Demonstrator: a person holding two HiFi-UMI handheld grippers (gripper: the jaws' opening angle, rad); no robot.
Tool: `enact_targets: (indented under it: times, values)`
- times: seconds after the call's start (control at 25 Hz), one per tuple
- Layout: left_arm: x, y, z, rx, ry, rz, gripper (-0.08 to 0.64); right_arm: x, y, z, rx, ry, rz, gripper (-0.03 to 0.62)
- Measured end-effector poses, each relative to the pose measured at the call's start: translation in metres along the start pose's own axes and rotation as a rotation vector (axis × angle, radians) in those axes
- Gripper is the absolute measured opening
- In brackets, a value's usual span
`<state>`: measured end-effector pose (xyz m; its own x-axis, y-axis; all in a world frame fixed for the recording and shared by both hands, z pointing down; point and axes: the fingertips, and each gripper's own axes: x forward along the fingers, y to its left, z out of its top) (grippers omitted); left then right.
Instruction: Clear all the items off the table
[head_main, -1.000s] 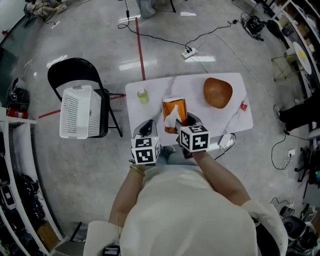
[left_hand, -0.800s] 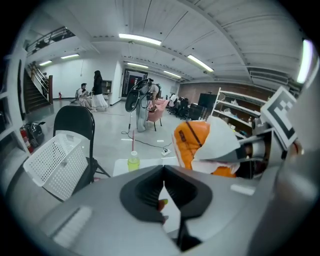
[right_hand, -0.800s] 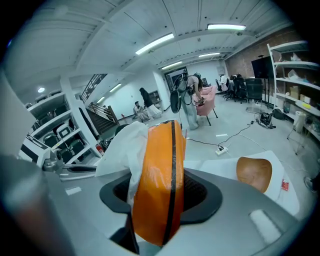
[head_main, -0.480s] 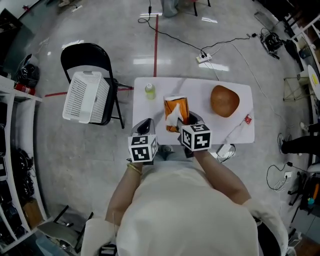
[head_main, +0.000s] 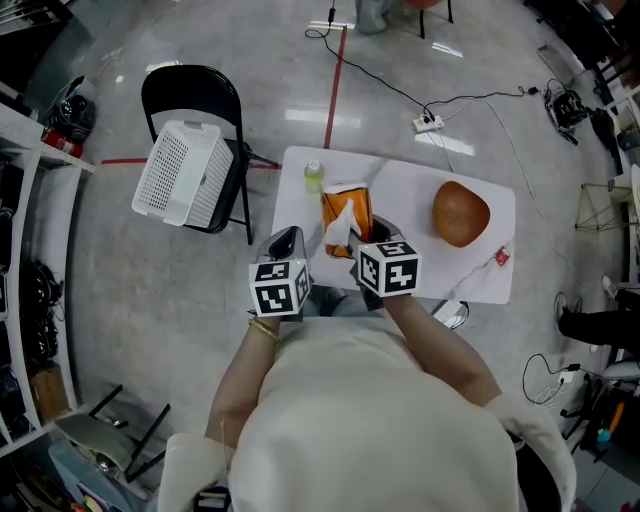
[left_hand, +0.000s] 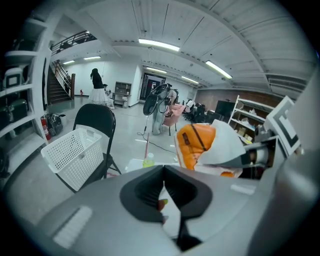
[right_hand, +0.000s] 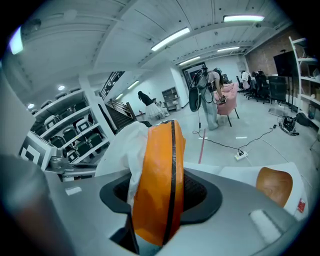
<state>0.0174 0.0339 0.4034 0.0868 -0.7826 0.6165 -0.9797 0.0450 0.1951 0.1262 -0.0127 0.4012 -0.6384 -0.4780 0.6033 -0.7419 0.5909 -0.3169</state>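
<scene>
An orange tissue pack (head_main: 345, 215) with a white tissue sticking out stands upright between the jaws of my right gripper (head_main: 362, 245), which is shut on it over the near left part of the white table (head_main: 400, 180). In the right gripper view the tissue pack (right_hand: 160, 185) fills the gap of my right gripper (right_hand: 160, 200). My left gripper (head_main: 285, 243) hangs at the table's near left corner, shut and empty. In the left gripper view the left gripper (left_hand: 164, 186) has its jaws together, and the tissue pack (left_hand: 197, 145) shows to its right.
A small green bottle (head_main: 314, 177) stands at the table's far left, close to the pack. A round brown object (head_main: 461, 213) and a small red item (head_main: 501, 257) lie at the right. A white basket (head_main: 185, 172) rests on a black chair (head_main: 190, 90) left of the table.
The right gripper has carried the tissue pack a little to the left, closer to the green bottle. The head view has shifted. The left gripper stays shut beside it.
</scene>
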Motion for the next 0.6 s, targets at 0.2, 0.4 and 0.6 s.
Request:
enact_targets:
  times: [0.2, 0.4, 0.6]
  values:
    - [-0.007, 0.017, 0.002, -0.015, -0.019, 0.039, 0.009, 0.012, 0.019, 0.004, -0.037, 0.016, 0.043, 0.210]
    - [-0.009, 0.048, 0.006, -0.037, -0.032, 0.068, 0.009, 0.032, 0.044, 0.013, -0.061, 0.022, 0.075, 0.210]
    - [-0.009, 0.085, 0.015, -0.045, -0.041, 0.076, 0.009, 0.058, 0.070, 0.024, -0.074, 0.018, 0.091, 0.210]
